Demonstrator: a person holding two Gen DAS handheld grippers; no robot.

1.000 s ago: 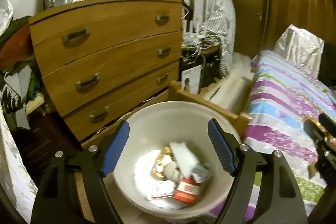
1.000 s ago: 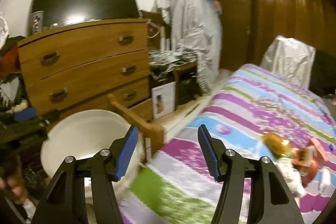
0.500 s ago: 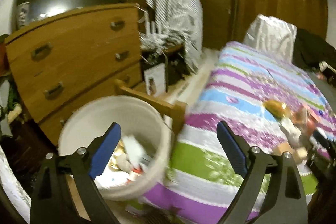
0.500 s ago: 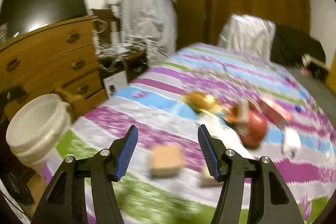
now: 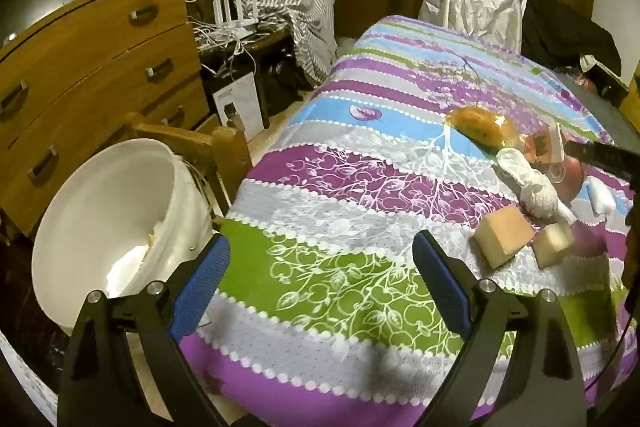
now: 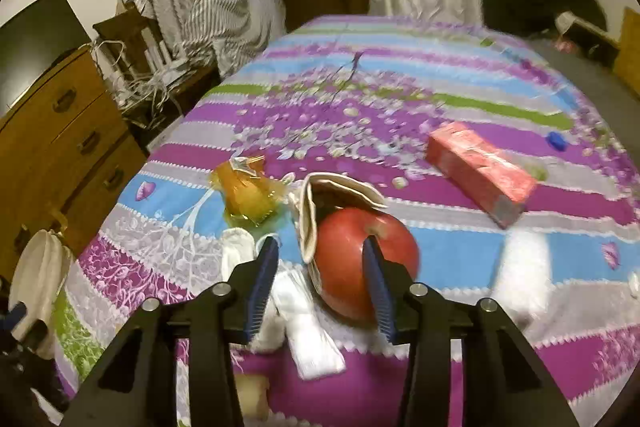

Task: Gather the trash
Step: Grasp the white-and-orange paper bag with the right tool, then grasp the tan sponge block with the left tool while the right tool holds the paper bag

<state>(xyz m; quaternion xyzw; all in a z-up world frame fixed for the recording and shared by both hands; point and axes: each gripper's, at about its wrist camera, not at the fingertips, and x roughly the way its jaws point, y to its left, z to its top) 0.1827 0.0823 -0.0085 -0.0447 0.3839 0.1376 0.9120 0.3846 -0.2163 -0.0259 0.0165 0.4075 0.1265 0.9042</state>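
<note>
Trash now fills the right wrist view, where the right gripper, moved in from above bare bedspread, straddles a red apple half-open, contact unclear, while the left gripper gapes wide, empty, the white bin swung leftward, contents mostly hidden.

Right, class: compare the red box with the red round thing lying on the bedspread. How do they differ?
Shape: the red box is long with flat faces and corners; the red round thing is smooth and ball-like.
Place: the red box lies apart, farther up the bedspread; the red round thing sits between the fingers of the right tool.
Neighbours: the red box has nothing against it; the red round thing is against a beige wrapper.
Shared: both are red.
</note>
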